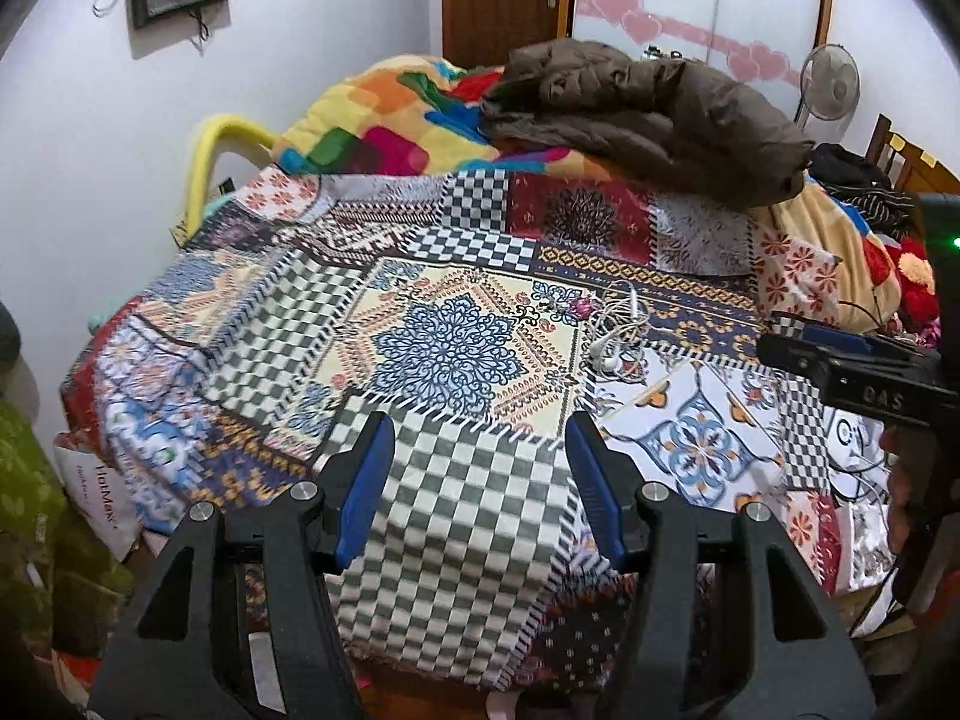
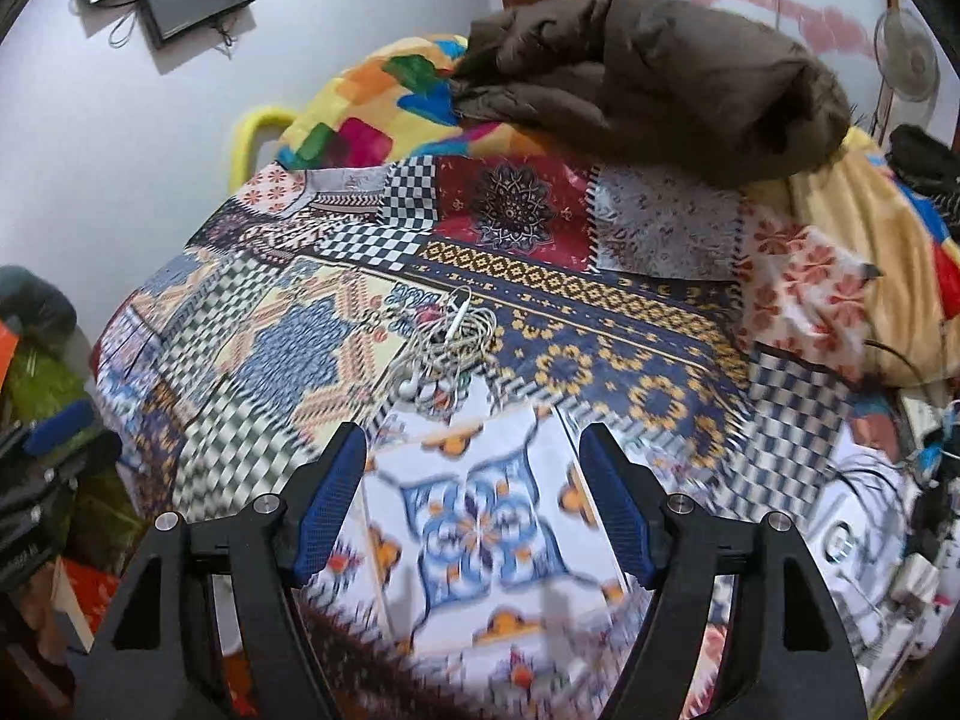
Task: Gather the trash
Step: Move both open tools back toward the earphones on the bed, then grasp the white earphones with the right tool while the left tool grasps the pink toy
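Observation:
A tangle of white earphones [image 1: 618,330] [image 2: 447,348] lies on the patchwork bedspread [image 1: 456,510] [image 2: 600,360] near the middle of the bed. A small pink-purple scrap [image 1: 581,305] sits at the tangle's far left edge; in the right wrist view it is only a pinkish spot [image 2: 427,315]. My left gripper [image 1: 479,426] hovers open over the checkered patch at the bed's near edge, short of the earphones, with nothing between its fingers. My right gripper [image 2: 473,432] is open and empty over the white floral patch, just short of the tangle. It also shows side-on [image 1: 840,366] in the left wrist view.
A brown jacket [image 1: 648,114] [image 2: 660,78] lies on a colourful blanket [image 1: 384,114] at the far end of the bed. Chargers and cables [image 2: 900,570] crowd the right edge. A fan [image 1: 831,84], a wooden door [image 1: 504,0] and a yellow chair [image 1: 216,144] stand beyond.

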### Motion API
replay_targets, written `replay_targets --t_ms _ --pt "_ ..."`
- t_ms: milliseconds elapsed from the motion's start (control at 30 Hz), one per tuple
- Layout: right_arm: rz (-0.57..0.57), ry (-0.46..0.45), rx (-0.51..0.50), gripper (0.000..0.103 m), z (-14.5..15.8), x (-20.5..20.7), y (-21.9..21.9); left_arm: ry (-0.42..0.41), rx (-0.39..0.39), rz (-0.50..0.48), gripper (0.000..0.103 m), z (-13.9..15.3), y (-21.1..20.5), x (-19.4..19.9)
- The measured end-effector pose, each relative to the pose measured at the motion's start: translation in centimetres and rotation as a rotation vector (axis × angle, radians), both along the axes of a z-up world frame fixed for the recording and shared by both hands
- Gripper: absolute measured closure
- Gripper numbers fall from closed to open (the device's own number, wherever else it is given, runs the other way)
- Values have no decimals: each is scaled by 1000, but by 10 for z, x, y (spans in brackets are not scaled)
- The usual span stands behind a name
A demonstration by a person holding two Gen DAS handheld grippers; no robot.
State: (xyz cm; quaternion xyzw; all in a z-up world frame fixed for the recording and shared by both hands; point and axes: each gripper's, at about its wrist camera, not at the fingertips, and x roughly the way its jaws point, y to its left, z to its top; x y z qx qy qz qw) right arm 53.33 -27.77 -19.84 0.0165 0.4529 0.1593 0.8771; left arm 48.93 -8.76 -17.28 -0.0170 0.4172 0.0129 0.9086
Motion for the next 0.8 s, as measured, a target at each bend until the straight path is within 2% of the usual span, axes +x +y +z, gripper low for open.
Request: replay_targets --t_ms 300,433,500,533,567,633,667,700,767,800 --pt "22 67 62 33 -56 73 38 56 -32 31 45 -51 13 62" --pt "70 65 -9 33 -74 86 55 69 -40 20 45 -65 14 82" --pt "82 34 -90 34 -80 87 61 79 -47 3 45 -71 12 93" --pt "98 22 -95 35 -81 85 61 80 -45 -2 45 -73 11 97" --pt "112 18 -86 39 -82 84 59 78 -38 -9 45 -75 7 103" --pt "130 19 -72 55 -81 84 52 73 -33 -27 45 -79 0 114" --pt "134 30 -77 71 -83 85 49 76 -38 -34 45 -81 -3 119" --pt "142 53 -77 81 -85 86 43 82 -47 -39 45 -83 -6 123" --pt "147 47 -64 93 -85 85 33 95 -85 -59 45 -87 -14 136" --pt "153 53 -51 94 -85 85 26 97 -94 -66 45 -88 -17 140"
